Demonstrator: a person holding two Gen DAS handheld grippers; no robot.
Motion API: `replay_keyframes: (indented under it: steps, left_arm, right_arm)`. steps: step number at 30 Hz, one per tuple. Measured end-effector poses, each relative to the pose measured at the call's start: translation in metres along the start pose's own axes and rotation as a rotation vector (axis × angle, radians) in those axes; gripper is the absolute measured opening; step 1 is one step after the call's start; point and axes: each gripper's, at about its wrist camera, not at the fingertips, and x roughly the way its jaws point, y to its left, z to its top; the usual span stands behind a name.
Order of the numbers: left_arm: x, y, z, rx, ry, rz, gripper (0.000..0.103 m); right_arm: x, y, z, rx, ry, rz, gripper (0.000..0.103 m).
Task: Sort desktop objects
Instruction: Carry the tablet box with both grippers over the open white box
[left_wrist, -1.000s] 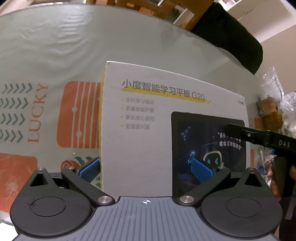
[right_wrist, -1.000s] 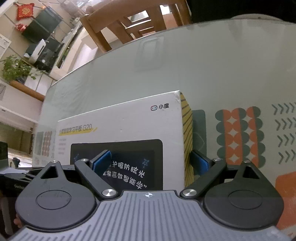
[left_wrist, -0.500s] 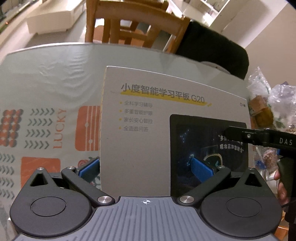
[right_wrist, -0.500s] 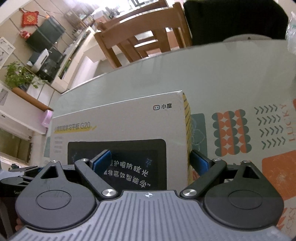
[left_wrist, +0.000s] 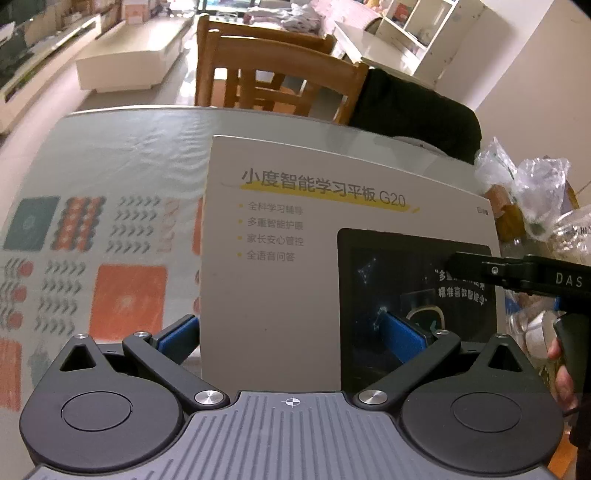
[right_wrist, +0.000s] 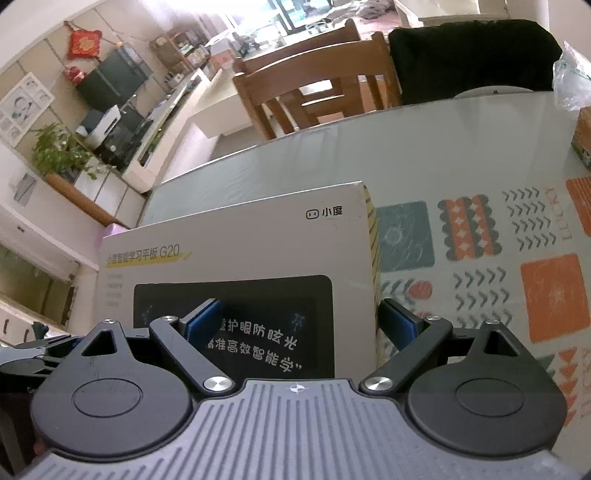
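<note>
The white tablet box (left_wrist: 295, 266), printed face up and long axis running left to right, sits above the patterned tablecloth (left_wrist: 110, 229), clamped at its left end by the left gripper (left_wrist: 291, 332) and at its right end by the right gripper (right_wrist: 299, 325).

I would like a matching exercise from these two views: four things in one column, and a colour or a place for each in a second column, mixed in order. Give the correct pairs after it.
Things
1. box
2. chair
3. plastic bags
4. pads of the right tongs

Colour or place
A. blue
B. brown wood, behind the table
C. white, held at both ends by the tongs
D. clear and crumpled, at the table's right edge in the left view

Pairs: 1-C, 2-B, 3-D, 4-A
</note>
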Motion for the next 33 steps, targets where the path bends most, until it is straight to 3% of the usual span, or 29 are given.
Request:
replay_keyframes:
  steps: [13, 33]
  left_arm:
    - [-0.049, 0.008, -0.081, -0.026, 0.009, 0.034, 0.103]
    - [-0.092, 0.052, -0.148, -0.038, 0.051, 0.028, 0.103]
  right_arm:
    - [-0.037, 0.039, -0.092, -0.019, 0.034, 0.013, 0.103]
    - [-0.058, 0.102, -0.189, -0.037, 0.105, -0.013, 0.103]
